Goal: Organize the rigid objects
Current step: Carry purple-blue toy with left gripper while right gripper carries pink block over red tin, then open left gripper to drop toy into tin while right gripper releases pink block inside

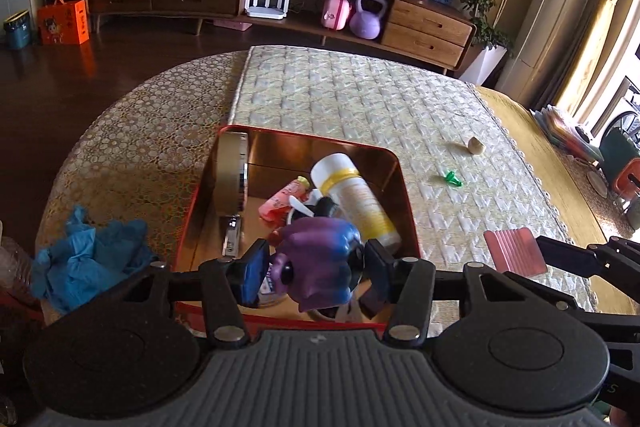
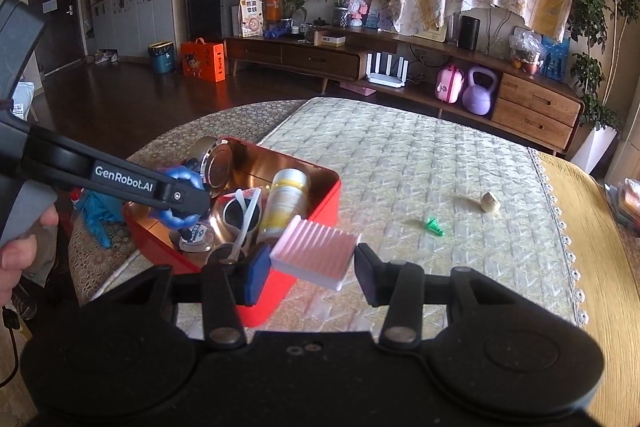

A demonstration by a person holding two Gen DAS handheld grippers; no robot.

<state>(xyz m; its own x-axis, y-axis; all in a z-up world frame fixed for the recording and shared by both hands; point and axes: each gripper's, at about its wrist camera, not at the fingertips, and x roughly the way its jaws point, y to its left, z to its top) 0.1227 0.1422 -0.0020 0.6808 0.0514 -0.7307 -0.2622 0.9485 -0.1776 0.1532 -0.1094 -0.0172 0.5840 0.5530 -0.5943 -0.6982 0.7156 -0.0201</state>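
Ahead of both grippers stretches a quilted cream mat [image 1: 360,99] laid over a round table with a lace-patterned cloth [image 1: 132,147]. Just under and in front of the left gripper [image 1: 316,267] sits an open red tin box [image 2: 320,195] with a shiny gold inside; it lies to the left of the right gripper [image 2: 314,265]. Inside the box are a round metal-rimmed disc standing on edge [image 1: 230,179], a white bottle with a yellow band [image 1: 352,195] lying tilted, white-framed sunglasses [image 2: 244,211] and a pink pouch [image 1: 284,199]. To the left of the left gripper lies a crumpled blue glove [image 1: 88,259]. The left gripper's pads pinch a purple and blue toy figure [image 1: 320,263], held over the near end of the box. The right gripper's jaws clamp a pink ribbed block [image 2: 314,253], tilted, above the mat beside the box's near corner. Further ahead and to the right on the mat, well apart from both tools, lie a small green plastic piece [image 1: 452,179] and a small beige object [image 1: 476,145]
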